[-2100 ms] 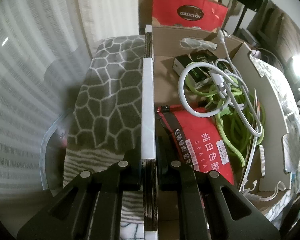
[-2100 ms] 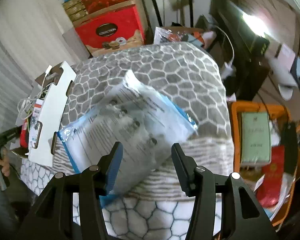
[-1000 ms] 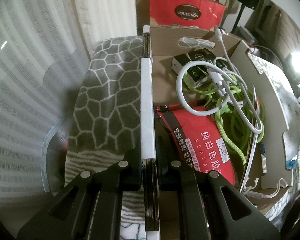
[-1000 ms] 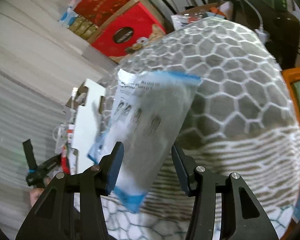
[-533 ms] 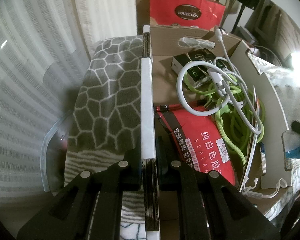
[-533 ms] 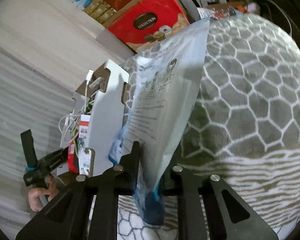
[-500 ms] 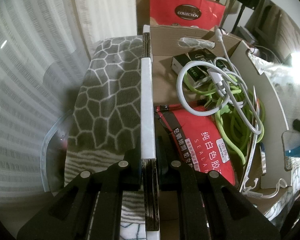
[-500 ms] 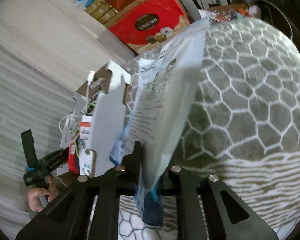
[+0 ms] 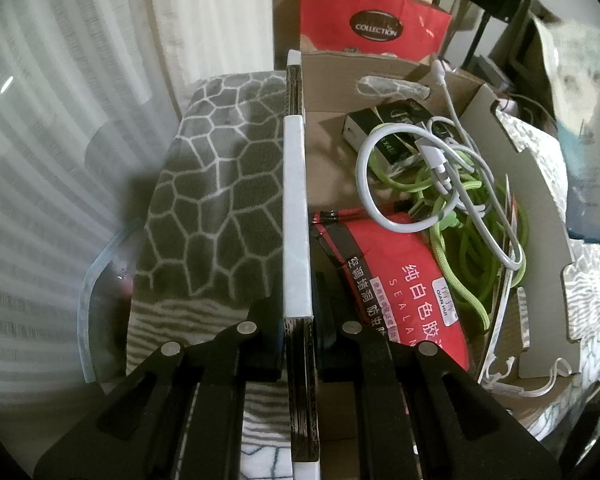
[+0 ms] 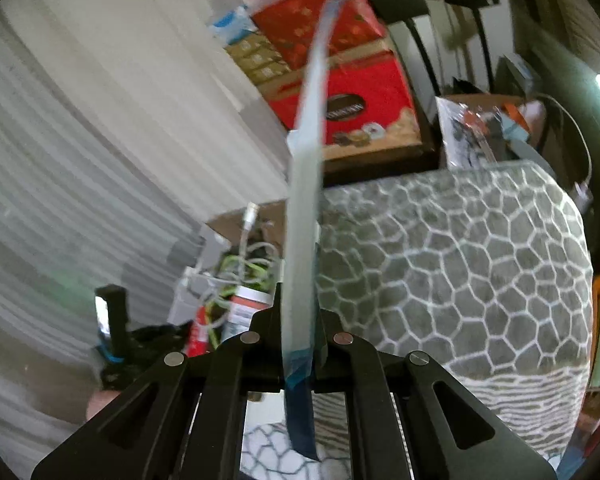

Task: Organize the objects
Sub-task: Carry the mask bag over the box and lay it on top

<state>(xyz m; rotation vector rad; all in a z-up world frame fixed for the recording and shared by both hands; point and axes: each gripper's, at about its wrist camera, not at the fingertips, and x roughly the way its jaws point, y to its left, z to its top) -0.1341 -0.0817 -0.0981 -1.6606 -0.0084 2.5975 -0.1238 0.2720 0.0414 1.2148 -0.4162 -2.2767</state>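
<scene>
The left hand-held gripper [image 9: 298, 316] clamps the box [image 9: 532, 208] wall at 12 o'clock; the right hand-held gripper [image 10: 298, 322] pinches a bag [image 10: 300, 216] (edge-on), upright above the blanket [image 10: 460, 264].

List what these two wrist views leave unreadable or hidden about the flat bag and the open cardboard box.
- Right wrist view: the blue-edged clear plastic bag is edge-on and motion-blurred between the right gripper jaws; its print is unreadable.
- Left wrist view: the same bag is a blur cut off by the right edge.
- Left wrist view: the brown cardboard box floor is hidden under the red pouch and white cable.
</scene>
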